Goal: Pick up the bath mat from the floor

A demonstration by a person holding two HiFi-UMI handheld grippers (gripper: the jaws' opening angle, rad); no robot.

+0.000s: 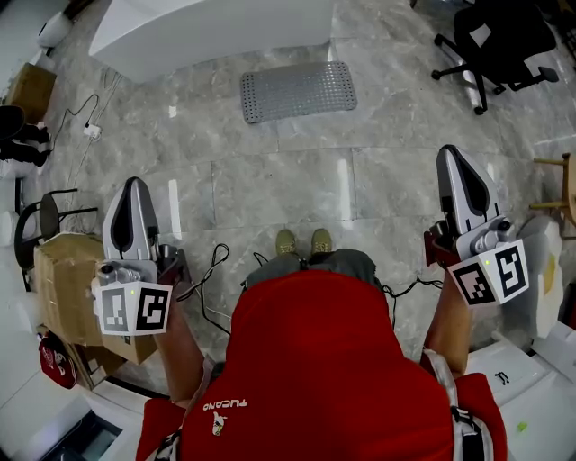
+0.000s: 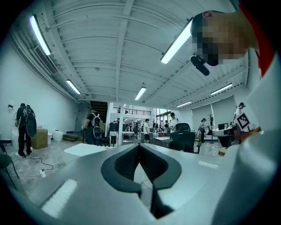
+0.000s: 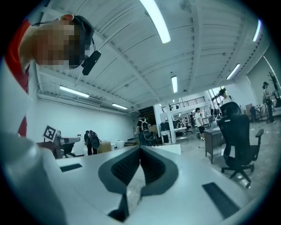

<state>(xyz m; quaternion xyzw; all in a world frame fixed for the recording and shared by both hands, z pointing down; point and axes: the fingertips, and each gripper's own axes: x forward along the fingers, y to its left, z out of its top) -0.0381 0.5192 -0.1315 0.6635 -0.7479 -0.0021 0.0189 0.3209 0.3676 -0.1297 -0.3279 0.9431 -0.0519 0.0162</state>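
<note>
A grey perforated bath mat (image 1: 299,90) lies flat on the marble floor ahead of me, just below a white platform. My left gripper (image 1: 132,185) is held level at the left, shut, with nothing between its pads. My right gripper (image 1: 447,153) is level at the right, also shut and empty. Both are well short of the mat and above the floor. In the left gripper view the left gripper (image 2: 138,146) points across a hall; the mat is hidden there. The right gripper (image 3: 140,148) does the same in its own view.
A white platform (image 1: 216,27) stands beyond the mat. A black office chair (image 1: 504,40) is at the far right. Cardboard boxes (image 1: 67,288) and a chair are at the left. Cables (image 1: 211,270) trail by my feet (image 1: 301,241). People stand far off in the hall.
</note>
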